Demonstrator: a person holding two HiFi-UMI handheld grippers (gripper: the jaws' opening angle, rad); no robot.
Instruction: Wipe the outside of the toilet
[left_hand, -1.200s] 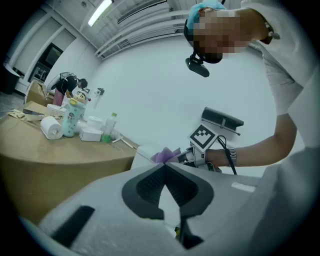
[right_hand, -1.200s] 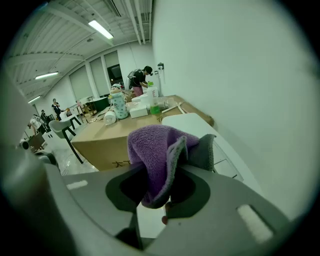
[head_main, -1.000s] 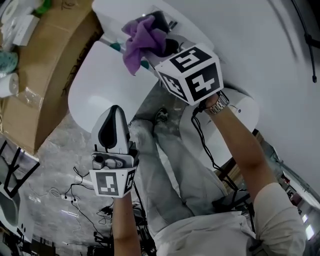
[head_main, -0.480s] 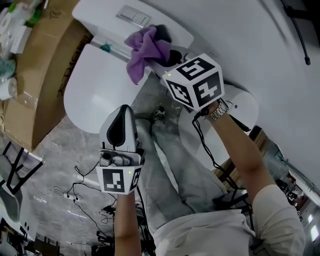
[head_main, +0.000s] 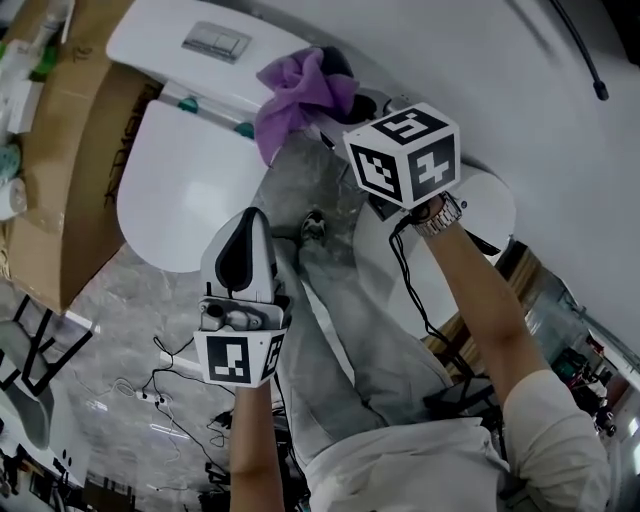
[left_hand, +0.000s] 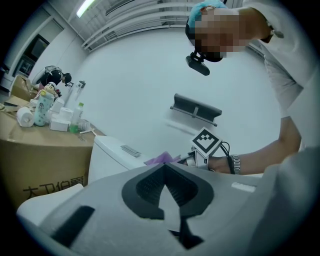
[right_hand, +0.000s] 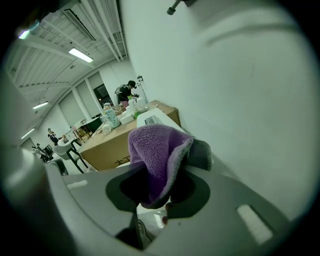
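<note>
The white toilet has its lid (head_main: 185, 185) shut and a tank (head_main: 170, 52) with a flush button (head_main: 215, 40) on top. My right gripper (head_main: 335, 100) is shut on a purple cloth (head_main: 298, 95) that hangs at the tank's right end, close to the white wall. In the right gripper view the cloth (right_hand: 157, 152) bulges out from between the jaws of the right gripper (right_hand: 165, 187). My left gripper (head_main: 243, 225) is held low over the floor, beside the lid's near edge, shut and holding nothing. In the left gripper view the left gripper (left_hand: 165, 167) points toward the tank (left_hand: 110, 157) and the cloth (left_hand: 162, 159).
A large cardboard box (head_main: 70, 150) with bottles and paper rolls on top stands against the toilet's left side. Cables (head_main: 165, 375) lie on the grey marble floor. The person's legs (head_main: 340, 310) are below the grippers. A white wall (head_main: 520, 90) is close on the right.
More of the tank top and its flush button has come into view. The right gripper with the cloth now sits further toward the tank's right end. The left gripper has barely moved.
</note>
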